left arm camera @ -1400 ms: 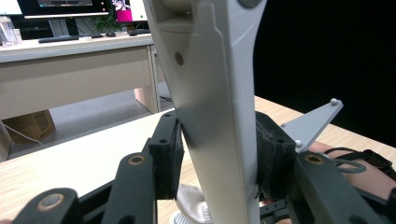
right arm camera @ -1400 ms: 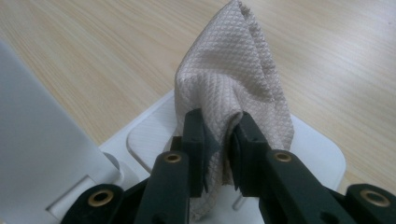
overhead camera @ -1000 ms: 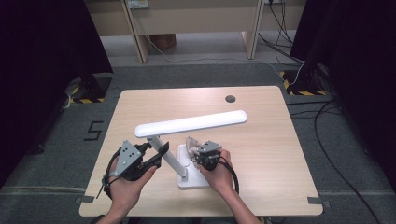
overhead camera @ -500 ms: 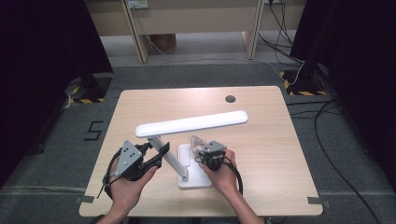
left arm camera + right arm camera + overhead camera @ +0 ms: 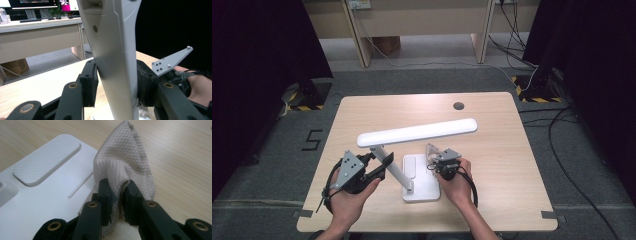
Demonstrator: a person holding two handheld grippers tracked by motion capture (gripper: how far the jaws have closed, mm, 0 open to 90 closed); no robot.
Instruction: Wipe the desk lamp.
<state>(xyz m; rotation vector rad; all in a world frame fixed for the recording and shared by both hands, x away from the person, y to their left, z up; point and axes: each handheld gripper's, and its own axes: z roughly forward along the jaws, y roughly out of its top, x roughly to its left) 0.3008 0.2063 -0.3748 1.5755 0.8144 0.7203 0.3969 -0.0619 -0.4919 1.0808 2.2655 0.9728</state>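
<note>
While the left tool (image 5: 379, 162) was clamped on the slanted stem (image 5: 112, 62) of the desk lamp (image 5: 417, 134), its two pads pressing the stem from either side in the left gripper view, the right tool (image 5: 117, 192) was clenched on a bunched, waffle-textured cloth (image 5: 125, 162). The lamp stood near the person's edge of the bench (image 5: 497, 150). Its white base (image 5: 421, 182) lay flat between the two hands, and its long light bar reached out above the base toward the far side of the bench.

In the right gripper view the cloth rose in a peak from the jaws, hanging over the right edge of the base. Whether the lower folds touched the base surface could not be told. In the high view the right tool (image 5: 443, 162) sat just beside the right edge of the base.

Judged from this arrangement, the work in hand was wiping the lamp with the cloth while the stem was steadied. The grips on stem and cloth were established. The ribbed pad (image 5: 47, 161) on the base, farther from the cloth, appeared clean, but no wiped area could be distinguished from an unwiped one. The stem and light bar probably remained to be wiped.
</note>
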